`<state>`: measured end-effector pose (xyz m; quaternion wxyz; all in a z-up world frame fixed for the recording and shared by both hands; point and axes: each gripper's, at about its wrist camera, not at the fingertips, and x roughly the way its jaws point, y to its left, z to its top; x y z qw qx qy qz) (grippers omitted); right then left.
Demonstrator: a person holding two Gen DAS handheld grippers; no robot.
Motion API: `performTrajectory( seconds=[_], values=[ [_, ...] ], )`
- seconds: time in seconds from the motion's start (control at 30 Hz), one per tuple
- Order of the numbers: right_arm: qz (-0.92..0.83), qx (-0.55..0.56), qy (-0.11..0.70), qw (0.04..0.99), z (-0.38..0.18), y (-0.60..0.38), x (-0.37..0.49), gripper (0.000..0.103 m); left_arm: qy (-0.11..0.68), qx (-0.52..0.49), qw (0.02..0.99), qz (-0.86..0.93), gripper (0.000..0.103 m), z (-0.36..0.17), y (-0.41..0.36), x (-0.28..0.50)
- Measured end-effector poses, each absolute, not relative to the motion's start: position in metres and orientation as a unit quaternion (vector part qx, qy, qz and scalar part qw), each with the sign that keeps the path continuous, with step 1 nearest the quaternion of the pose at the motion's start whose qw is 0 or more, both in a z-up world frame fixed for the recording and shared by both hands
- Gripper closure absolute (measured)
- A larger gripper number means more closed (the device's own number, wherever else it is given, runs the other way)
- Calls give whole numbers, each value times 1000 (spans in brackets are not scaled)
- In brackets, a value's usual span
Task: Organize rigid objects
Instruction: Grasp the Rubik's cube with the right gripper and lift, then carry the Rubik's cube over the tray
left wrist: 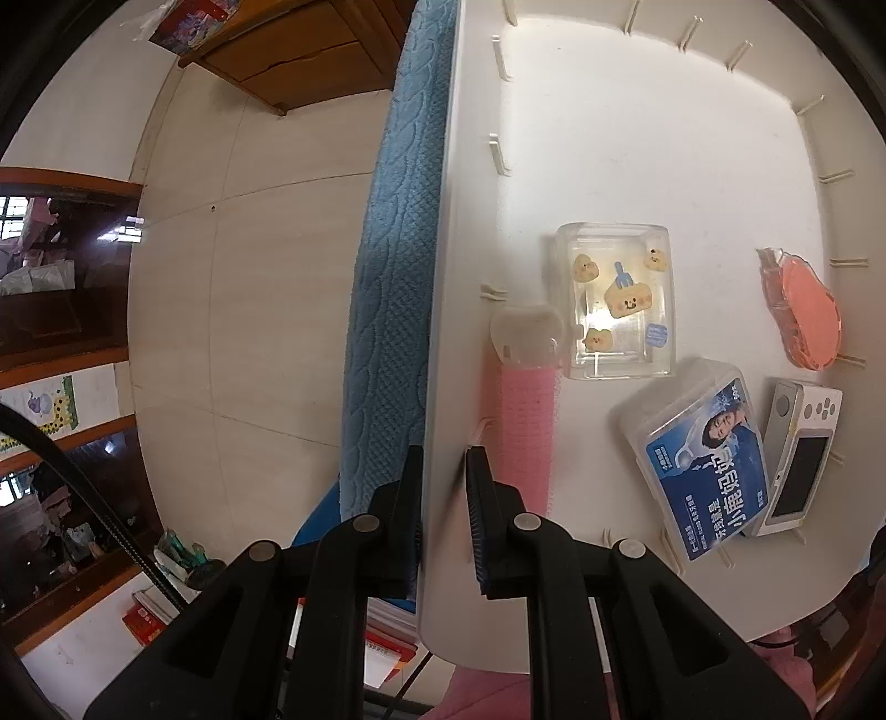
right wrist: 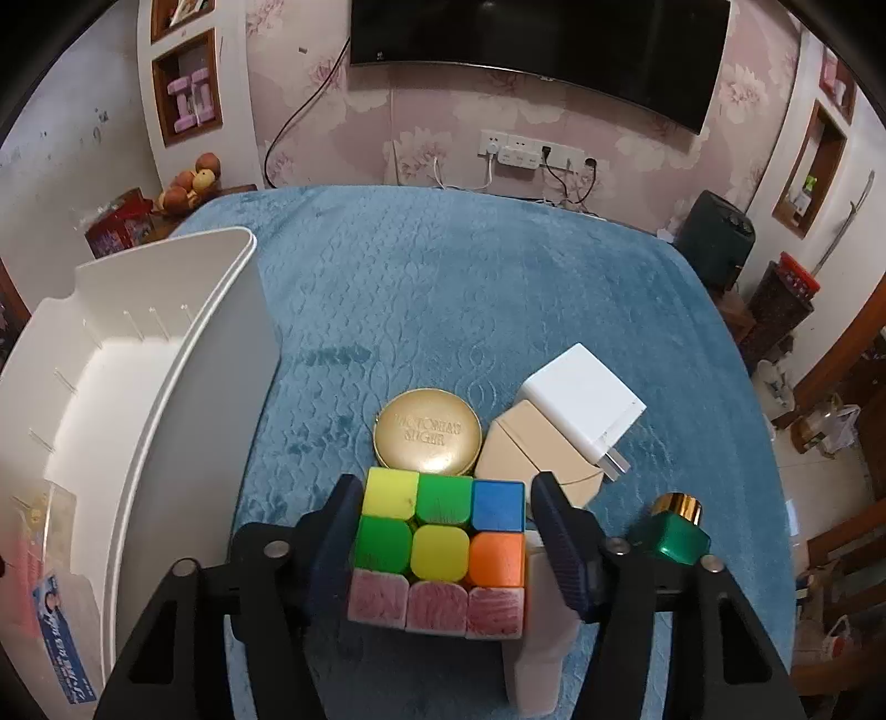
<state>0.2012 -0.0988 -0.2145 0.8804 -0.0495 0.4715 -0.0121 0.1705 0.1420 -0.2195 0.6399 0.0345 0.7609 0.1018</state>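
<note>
Underneath: blue quilted cloth (right wrist: 498,288); floral wallpaper (right wrist: 443,138) behind.

We see a textured blue cloth (right wrist: 498,310) spread over the table. Behind it, a dark flat television (right wrist: 548,50) hangs on pink floral wallpaper (right wrist: 343,122), above a white power strip (right wrist: 520,158) with cables plugged in. At the left, a pile of orange-red fruit (right wrist: 191,183) sits near a red printed box (right wrist: 119,224). A brown wooden cabinet (left wrist: 299,50) stands on the pale tiled floor (left wrist: 238,277).
</note>
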Motion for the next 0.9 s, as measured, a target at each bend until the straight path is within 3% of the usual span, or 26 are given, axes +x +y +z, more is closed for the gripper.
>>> performTrajectory(
  seconds=[0.47,0.9],
  values=[
    [-31,-51,490,870,-205,-89,183,46,761,16,644,75,88,-219,151,159],
    [-44,33,511,858,-192,-98,138,47,751,44,658,38,88,-217,147,144]
  ],
)
